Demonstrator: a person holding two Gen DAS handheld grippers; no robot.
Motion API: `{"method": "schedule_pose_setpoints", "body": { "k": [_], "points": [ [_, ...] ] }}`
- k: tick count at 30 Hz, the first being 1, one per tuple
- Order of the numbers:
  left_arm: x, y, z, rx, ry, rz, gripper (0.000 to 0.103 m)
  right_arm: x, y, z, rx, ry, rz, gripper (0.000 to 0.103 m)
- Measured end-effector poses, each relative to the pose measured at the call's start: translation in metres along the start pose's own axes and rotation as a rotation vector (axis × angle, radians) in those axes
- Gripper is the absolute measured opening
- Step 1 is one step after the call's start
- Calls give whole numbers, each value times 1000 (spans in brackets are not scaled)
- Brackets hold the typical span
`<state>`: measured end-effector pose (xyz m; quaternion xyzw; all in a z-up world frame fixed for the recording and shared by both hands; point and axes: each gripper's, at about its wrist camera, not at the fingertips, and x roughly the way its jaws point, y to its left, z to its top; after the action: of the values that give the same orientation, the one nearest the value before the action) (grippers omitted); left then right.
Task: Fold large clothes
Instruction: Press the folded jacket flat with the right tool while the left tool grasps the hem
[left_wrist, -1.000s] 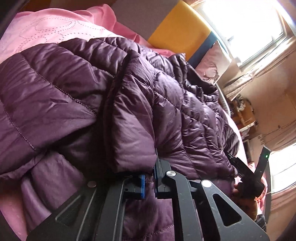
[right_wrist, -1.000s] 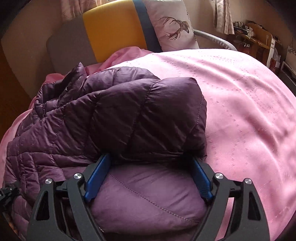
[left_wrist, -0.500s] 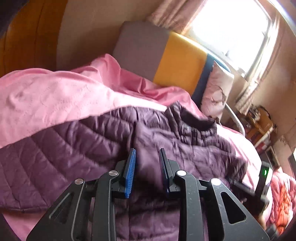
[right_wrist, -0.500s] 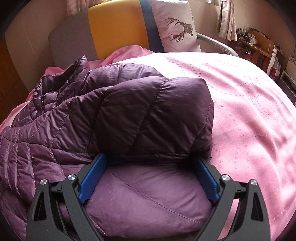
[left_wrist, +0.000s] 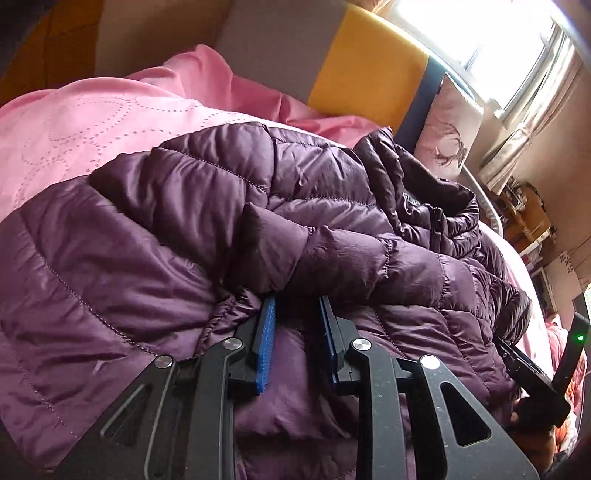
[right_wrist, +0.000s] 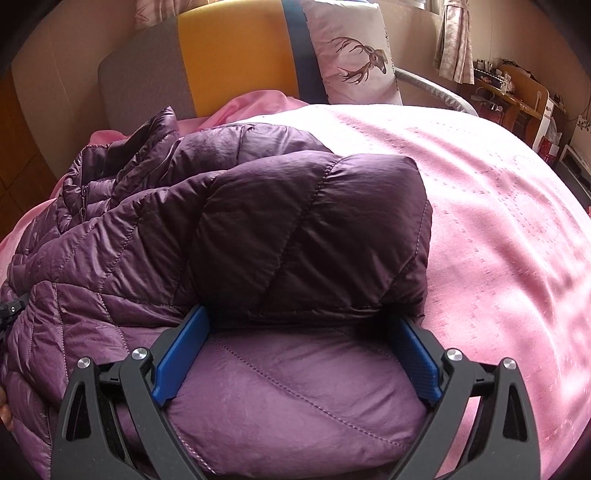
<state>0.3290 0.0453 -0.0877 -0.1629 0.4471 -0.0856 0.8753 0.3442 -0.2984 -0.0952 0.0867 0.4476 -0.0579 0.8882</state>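
Note:
A purple quilted puffer jacket (left_wrist: 184, 206) lies on a pink bedspread, with one part folded over on top. My left gripper (left_wrist: 297, 301) rests low on it, its jaws a little apart. Its blue pads (left_wrist: 266, 332) are tucked under the edge of a fold, with fabric beneath the gap and nothing pinched. In the right wrist view the jacket (right_wrist: 295, 221) shows a folded flap above a lighter panel. My right gripper (right_wrist: 299, 314) straddles that panel with its jaws opening, very wide. The right gripper's body (left_wrist: 535, 373) shows at the jacket's far edge.
The pink bedspread (right_wrist: 498, 221) stretches out to the right of the jacket. Behind it stand a grey, yellow and blue headboard (right_wrist: 236, 55) and a deer-print pillow (right_wrist: 354, 55). A cluttered wooden desk (right_wrist: 517, 92) sits at the far right, and a bright window (left_wrist: 480, 37) is above.
My left gripper let go of the fold it pinched, lifted away, then came back down with its tips under the fold. My right gripper's jaws spread a little wider.

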Motion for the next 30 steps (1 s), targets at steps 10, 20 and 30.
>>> {"method": "schedule_pose_setpoints", "body": {
  "k": [10,20,30],
  "points": [
    [-55,23,-16,-125,-25,-34,31,3,1,2,-1,0,-2,97],
    [-168,140,-96,-469,-150,85,49,2,1,3,1,-3,0,97],
    [-254,291,-159,-968,-351,148,49,1,0,3,-4,-3,-8,97]
  ]
}}
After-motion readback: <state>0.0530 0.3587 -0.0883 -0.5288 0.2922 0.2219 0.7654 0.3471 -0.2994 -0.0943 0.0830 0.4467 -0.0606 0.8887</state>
